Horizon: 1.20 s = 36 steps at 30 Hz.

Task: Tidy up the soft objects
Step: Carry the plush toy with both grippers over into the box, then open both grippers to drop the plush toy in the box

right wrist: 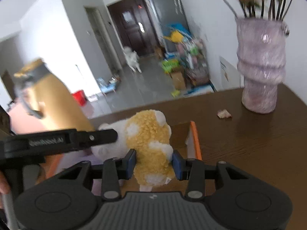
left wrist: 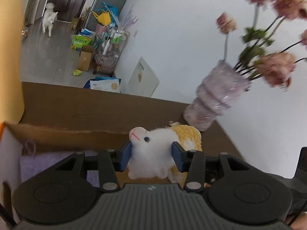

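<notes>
Above the open cardboard box on the dark brown wooden table, a white-and-yellow plush sheep toy is carried by both grippers. The left gripper pinches the white head end between its blue pads; the right gripper pinches the yellow woolly body. A ribbed pale-purple vase with pink flowers stands on the table just beyond. A white dog stands in the hallway.
</notes>
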Motion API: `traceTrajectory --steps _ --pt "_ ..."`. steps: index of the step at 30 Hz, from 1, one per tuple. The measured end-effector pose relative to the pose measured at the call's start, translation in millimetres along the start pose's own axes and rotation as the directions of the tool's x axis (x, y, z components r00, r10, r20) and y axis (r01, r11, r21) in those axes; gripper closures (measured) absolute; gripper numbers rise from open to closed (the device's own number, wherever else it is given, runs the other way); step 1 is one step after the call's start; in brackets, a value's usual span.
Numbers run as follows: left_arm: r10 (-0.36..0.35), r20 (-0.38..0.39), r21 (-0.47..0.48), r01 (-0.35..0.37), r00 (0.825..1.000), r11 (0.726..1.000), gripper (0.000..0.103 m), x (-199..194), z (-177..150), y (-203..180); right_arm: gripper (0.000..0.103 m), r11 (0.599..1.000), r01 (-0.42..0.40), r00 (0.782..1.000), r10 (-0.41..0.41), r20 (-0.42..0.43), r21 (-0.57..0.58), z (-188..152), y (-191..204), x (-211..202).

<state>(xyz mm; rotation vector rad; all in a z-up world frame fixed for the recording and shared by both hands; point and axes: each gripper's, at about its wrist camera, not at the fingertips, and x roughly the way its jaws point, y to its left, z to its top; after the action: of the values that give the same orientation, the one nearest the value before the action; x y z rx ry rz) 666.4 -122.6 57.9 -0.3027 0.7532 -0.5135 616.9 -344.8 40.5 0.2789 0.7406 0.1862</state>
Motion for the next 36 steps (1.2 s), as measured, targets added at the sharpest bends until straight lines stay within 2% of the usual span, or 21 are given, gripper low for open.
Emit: traceTrajectory --steps 6,9,11,14,17,19,22,27,30,33,35,36 --pt "0.084 -0.078 0.002 -0.084 0.993 0.996 0.055 58 3 15 0.062 0.996 0.082 0.995 -0.080 -0.064 0.025 -4 -13 56" --pt "0.108 -0.082 0.044 -0.105 0.991 0.994 0.054 63 -7 12 0.053 0.989 0.138 0.989 -0.141 -0.045 -0.061 -12 -3 61" --pt "0.116 -0.093 0.056 -0.111 0.989 0.992 0.048 65 -13 10 0.046 0.981 0.154 0.986 -0.160 -0.043 -0.118 -16 5 63" --pt "0.135 -0.096 0.064 -0.129 0.986 0.990 0.047 64 -22 10 0.044 0.971 0.183 0.980 -0.192 -0.045 -0.156 -22 13 61" --pt "0.120 -0.068 0.065 -0.115 0.990 0.991 0.046 55 -21 7 0.044 0.973 0.183 0.980 -0.191 -0.051 -0.139 -24 12 54" --pt "0.110 -0.048 0.080 -0.106 0.993 0.991 0.044 42 -15 0 0.044 0.974 0.184 0.979 -0.193 -0.061 -0.135 -22 11 47" --pt "0.104 0.001 0.113 -0.104 0.995 0.988 0.038 10 -4 -14 0.044 0.973 0.183 0.982 -0.188 -0.027 -0.139 -14 14 22" --pt "0.155 0.091 0.171 -0.168 0.984 0.971 0.033 -62 4 -31 0.032 0.965 0.200 0.980 -0.192 0.061 -0.171 2 28 -46" --pt "0.221 0.145 0.183 -0.246 0.964 0.952 0.028 -107 -2 -38 0.025 0.956 0.212 0.975 -0.195 0.103 -0.204 6 35 -86" --pt "0.275 0.192 0.165 -0.307 0.942 0.937 0.016 -147 -14 -42 0.020 0.954 0.210 0.973 -0.183 0.138 -0.214 -1 42 -121" --pt "0.317 0.232 0.159 -0.358 0.919 0.920 0.008 -173 -28 -46 0.016 0.951 0.207 0.969 -0.166 0.184 -0.230 -11 48 -140" --pt "0.329 0.241 0.156 -0.371 0.913 0.915 0.007 -184 -33 -46 0.014 0.950 0.203 0.965 -0.154 0.210 -0.237 -17 51 -151"
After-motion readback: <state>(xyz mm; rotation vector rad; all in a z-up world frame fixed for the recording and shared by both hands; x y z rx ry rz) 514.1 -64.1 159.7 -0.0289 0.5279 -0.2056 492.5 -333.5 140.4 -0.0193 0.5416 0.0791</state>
